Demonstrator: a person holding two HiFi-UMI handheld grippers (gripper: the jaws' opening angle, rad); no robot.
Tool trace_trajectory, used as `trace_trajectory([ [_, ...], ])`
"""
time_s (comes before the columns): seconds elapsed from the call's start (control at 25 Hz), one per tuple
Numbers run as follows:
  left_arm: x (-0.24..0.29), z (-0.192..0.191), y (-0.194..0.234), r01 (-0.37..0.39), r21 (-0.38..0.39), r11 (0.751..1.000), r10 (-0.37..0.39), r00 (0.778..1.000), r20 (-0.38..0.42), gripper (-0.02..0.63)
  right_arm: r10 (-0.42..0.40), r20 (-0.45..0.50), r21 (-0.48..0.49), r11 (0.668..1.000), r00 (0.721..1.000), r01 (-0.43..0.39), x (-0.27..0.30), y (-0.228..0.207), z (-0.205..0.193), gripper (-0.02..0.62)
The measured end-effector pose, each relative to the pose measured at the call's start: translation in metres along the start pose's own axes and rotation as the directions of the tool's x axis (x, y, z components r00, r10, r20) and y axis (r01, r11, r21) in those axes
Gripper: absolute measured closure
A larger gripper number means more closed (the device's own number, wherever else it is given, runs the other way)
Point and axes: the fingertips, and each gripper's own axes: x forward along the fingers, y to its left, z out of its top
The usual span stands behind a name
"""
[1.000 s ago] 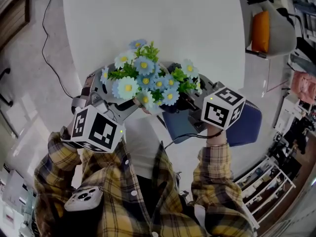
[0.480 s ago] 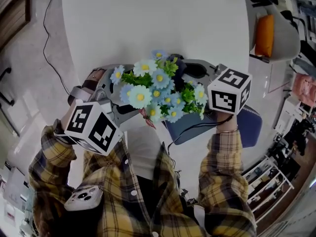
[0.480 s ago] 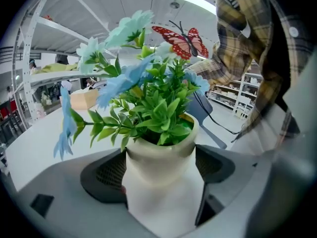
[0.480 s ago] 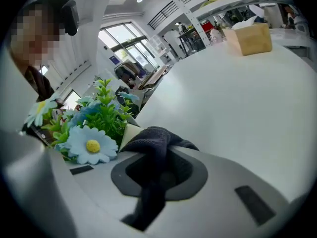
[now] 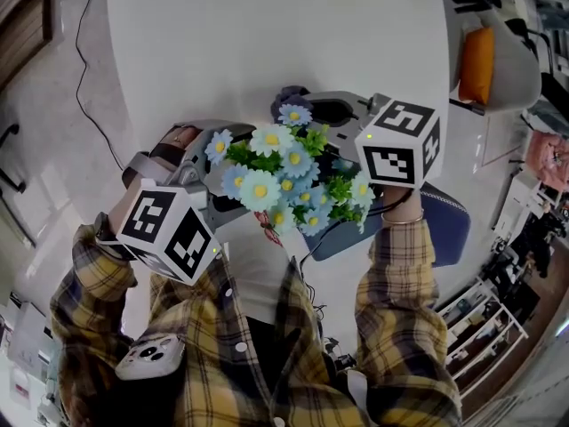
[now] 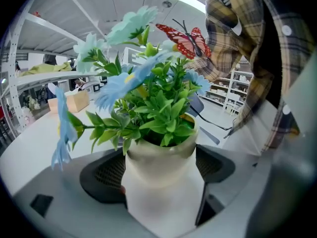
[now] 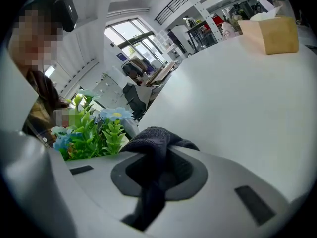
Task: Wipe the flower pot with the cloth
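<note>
- Left gripper (image 6: 161, 181) clamps the cream flower pot (image 6: 159, 155) of blue artificial daisies (image 5: 267, 163), above the white table's (image 5: 267, 43) near edge.
- Right gripper (image 7: 159, 175) pinches the dark cloth (image 7: 153, 139), just beside the foliage.

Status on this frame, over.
Left gripper shut on flower pot. Right gripper shut on dark cloth, beside the flowers. Cloth-pot contact not visible. Nothing in the way.

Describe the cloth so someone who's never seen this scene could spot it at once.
Start at the big white table and find the right hand-held gripper over its near edge. The cloth is the bunched fabric pinched in its jaws, beside the pot of blue flowers. Unlike them, it is dark, soft and crumpled.
</note>
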Motion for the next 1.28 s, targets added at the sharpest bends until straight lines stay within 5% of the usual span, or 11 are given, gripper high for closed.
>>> trace_trajectory([
  [0.32,-0.003,-0.001,-0.001,-0.029,-0.009,1.000,0.029,0.999,0.032,0.156,-0.021,0.034,0.014,1.000,0.999,0.021,-0.006,0.000,0.003,0.563],
  [0.8,-0.038,0.005,-0.010,-0.162,-0.078,0.984,0.165,0.986,0.030,0.156,-0.185,0.136,-0.043,0.980,0.973,0.192,-0.076,0.013,0.012,0.563],
  [1.12,-0.087,0.041,-0.016,-0.300,-0.155,0.941,0.313,0.947,0.069,0.156,-0.338,0.380,-0.054,0.921,0.861,0.386,-0.153,0.055,0.039,0.563],
  [1.28,-0.130,0.086,-0.004,-0.397,-0.192,0.897,0.425,0.894,0.140,0.156,-0.388,0.493,-0.071,0.874,0.779,0.480,-0.194,0.092,0.057,0.563],
])
